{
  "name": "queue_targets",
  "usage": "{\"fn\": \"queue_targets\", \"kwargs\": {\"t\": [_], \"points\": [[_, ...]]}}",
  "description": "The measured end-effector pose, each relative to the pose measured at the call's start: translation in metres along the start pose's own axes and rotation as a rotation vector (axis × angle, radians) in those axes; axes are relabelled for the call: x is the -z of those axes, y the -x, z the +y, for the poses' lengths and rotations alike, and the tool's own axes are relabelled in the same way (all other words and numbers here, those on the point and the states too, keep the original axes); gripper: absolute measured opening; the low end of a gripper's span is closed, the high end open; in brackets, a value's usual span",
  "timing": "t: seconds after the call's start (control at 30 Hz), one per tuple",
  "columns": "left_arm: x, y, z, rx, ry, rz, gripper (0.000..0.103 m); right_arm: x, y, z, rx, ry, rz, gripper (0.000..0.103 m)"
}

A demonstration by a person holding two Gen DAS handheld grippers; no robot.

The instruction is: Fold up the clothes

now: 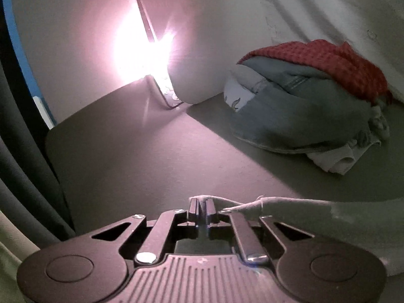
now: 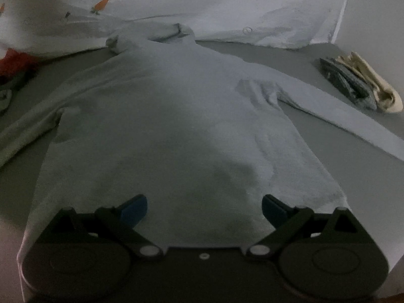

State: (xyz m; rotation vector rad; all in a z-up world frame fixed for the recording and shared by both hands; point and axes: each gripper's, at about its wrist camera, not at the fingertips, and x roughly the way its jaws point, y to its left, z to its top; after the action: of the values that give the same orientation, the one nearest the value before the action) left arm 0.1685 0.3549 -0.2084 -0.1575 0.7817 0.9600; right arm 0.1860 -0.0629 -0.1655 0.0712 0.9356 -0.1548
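**Mia:** Why is the left gripper (image 1: 202, 208) shut so tight?

**Ben:** It is pinching a thin bit of pale cloth. That looks like the tip of a sleeve of the grey top (image 2: 176, 116), which trails off to the right from its fingers. Holding the end lets the person carry the sleeve over the body of the top. That is a guess about the step.

**Mia:** And the right gripper (image 2: 204, 208)?

**Ben:** Its jaws are wide open and hold nothing. It hangs over the near hem of the top (the blue pads sit well apart). It may be waiting to pick an edge.

**Mia:** Where is the top?

**Ben:** Spread flat on the grey table (image 2: 366, 176), neck at the far end, one sleeve out to each side. Flat makes folding easy.

**Mia:** What is that lump on the far right in the left view?

**Ben:** A pile of clothes (image 1: 303, 106) with a red knit piece (image 1: 325, 60) on top, near the white carrot cloth (image 2: 227, 5) at the back. It is kept apart from the top, likely so nothing gets mixed in.

**Mia:** And the small bundle on the far right?

**Ben:** Folded socks (image 2: 361, 85), it seems, set off to the side.
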Motion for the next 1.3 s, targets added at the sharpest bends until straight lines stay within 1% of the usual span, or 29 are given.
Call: {"fn": "queue_targets", "kwargs": {"t": [0.07,0.1,0.13,0.17,0.23,0.27,0.3,0.33,0.37,0.43,0.47,0.53,0.57,0.6,0.63,0.67,0.7,0.73,0.77,0.83,0.87,0.9,1.0,1.03,1.13,1.2,1.23,1.27,1.3], "points": [[0.0,-0.006,-0.008,-0.006,-0.01,0.046,0.023,0.006,0.004,-0.008,-0.057,0.014,0.027,0.099],[0.001,-0.003,-0.009,-0.006,0.0,0.059,0.035,0.01,0.006,-0.009,-0.052,0.031,0.032,0.098],[0.002,0.004,-0.008,-0.005,0.024,0.062,0.043,0.015,0.008,-0.01,-0.041,0.048,0.038,0.095],[0.005,0.017,-0.005,0.007,0.048,0.049,0.048,0.02,0.009,-0.011,-0.012,0.06,0.042,0.094],[0.009,0.049,-0.004,0.065,0.07,-0.01,0.07,0.026,0.014,-0.021,0.026,0.025,0.037,0.091],[0.012,0.063,-0.009,0.117,0.057,-0.027,0.074,0.027,0.017,-0.03,0.045,-0.013,0.03,0.091],[0.014,0.076,-0.017,0.18,0.035,-0.029,0.077,0.029,0.019,-0.039,0.063,-0.049,0.024,0.091],[0.016,0.088,-0.025,0.243,0.013,-0.031,0.077,0.03,0.021,-0.049,0.082,-0.076,0.019,0.091],[0.02,0.099,-0.037,0.336,-0.026,-0.006,0.077,0.031,0.022,-0.06,0.108,-0.091,0.011,0.091],[0.029,0.117,-0.067,0.573,-0.133,0.092,0.077,0.034,0.024,-0.084,0.192,-0.119,-0.008,0.091],[0.038,0.127,-0.085,0.689,-0.198,0.143,0.077,0.035,0.024,-0.096,0.21,-0.139,-0.004,0.091],[0.062,0.149,-0.124,0.916,-0.353,0.248,0.077,0.038,0.023,-0.121,0.207,-0.188,0.016,0.087],[0.075,0.16,-0.141,0.986,-0.436,0.278,0.077,0.039,0.022,-0.131,0.191,-0.21,0.03,0.086],[0.088,0.17,-0.157,1.018,-0.525,0.29,0.077,0.041,0.019,-0.139,0.163,-0.234,0.05,0.083],[0.101,0.18,-0.172,1.05,-0.614,0.301,0.077,0.043,0.015,-0.146,0.13,-0.25,0.073,0.077],[0.112,0.187,-0.185,1.065,-0.68,0.319,0.077,0.045,0.012,-0.149,0.104,-0.259,0.089,0.072],[0.123,0.191,-0.195,1.067,-0.726,0.341,0.077,0.047,0.01,-0.151,0.082,-0.262,0.098,0.07],[0.133,0.196,-0.206,1.068,-0.772,0.364,0.076,0.048,0.011,-0.15,0.073,-0.247,0.086,0.058],[0.141,0.198,-0.212,1.051,-0.795,0.374,0.073,0.047,0.012,-0.148,0.051,-0.219,0.082,0.05],[0.151,0.2,-0.218,0.987,-0.799,0.375,0.045,0.044,0.016,-0.141,0.01,-0.138,0.086,0.016],[0.154,0.202,-0.219,0.956,-0.793,0.37,0.035,0.043,0.017,-0.136,0.01,-0.083,0.089,0.012],[0.154,0.204,-0.218,0.925,-0.779,0.36,0.008,0.041,0.02,-0.133,0.008,-0.042,0.09,0.006],[0.148,0.201,-0.208,0.904,-0.677,0.408,0.008,0.036,0.033,-0.143,-0.021,-0.067,0.08,0.004],[0.144,0.201,-0.203,0.906,-0.653,0.423,0.007,0.034,0.041,-0.152,-0.037,-0.107,0.074,0.004],[0.139,0.204,-0.194,0.931,-0.629,0.486,0.007,0.031,0.056,-0.171,-0.082,-0.178,0.073,0.004],[0.144,0.198,-0.194,0.914,-0.636,0.541,0.009,0.032,0.047,-0.164,-0.056,-0.076,0.126,0.004],[0.149,0.192,-0.196,0.891,-0.638,0.57,0.011,0.033,0.043,-0.16,-0.043,-0.025,0.152,0.004],[0.151,0.186,-0.196,0.88,-0.633,0.59,0.013,0.034,0.037,-0.155,-0.023,0.027,0.182,0.004],[0.151,0.182,-0.195,0.89,-0.621,0.605,0.015,0.036,0.028,-0.147,0.018,0.081,0.226,0.005]]}}
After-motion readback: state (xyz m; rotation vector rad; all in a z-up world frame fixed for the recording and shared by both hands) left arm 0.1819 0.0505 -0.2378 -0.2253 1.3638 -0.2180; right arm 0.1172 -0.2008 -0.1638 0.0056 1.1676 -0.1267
